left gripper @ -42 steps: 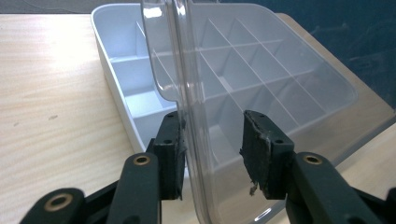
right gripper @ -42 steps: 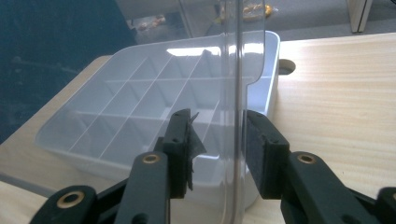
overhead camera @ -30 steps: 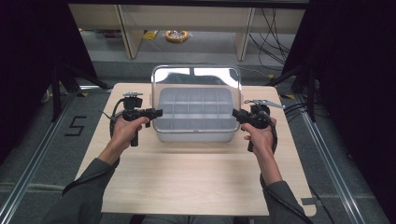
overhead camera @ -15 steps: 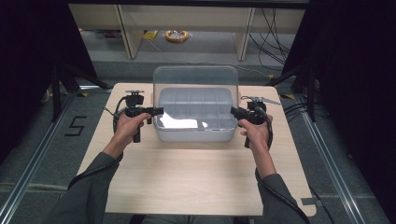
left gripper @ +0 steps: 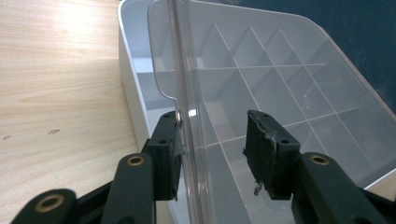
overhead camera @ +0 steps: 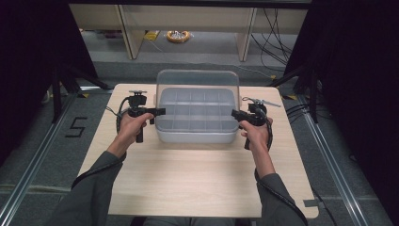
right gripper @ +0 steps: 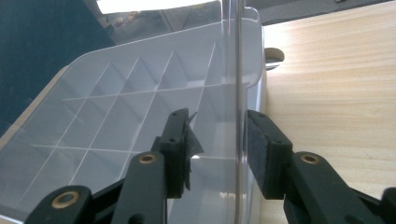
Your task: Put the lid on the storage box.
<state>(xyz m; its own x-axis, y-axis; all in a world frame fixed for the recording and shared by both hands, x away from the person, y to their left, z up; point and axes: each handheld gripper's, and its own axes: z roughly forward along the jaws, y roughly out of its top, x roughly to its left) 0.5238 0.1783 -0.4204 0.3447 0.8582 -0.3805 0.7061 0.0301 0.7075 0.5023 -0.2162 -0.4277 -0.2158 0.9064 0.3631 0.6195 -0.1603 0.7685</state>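
High view is showing a pale grey compartment box (overhead camera: 196, 123) sitting mid-table on the wooden table (overhead camera: 188, 179), its insides split by thin dividers into a grid of cells. Its clear lid (overhead camera: 197, 84) is standing upright, hinged open. The left gripper (overhead camera: 159, 112) and right gripper (overhead camera: 234, 113) are flanking the box. Left gripper view is showing its jaws spread wide around the lid's edge, one pad touching; right gripper view is showing the same, jaws parted, nothing clamped.

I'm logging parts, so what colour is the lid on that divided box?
Clear, see-through plastic lid; it shows best in the left gripper view.
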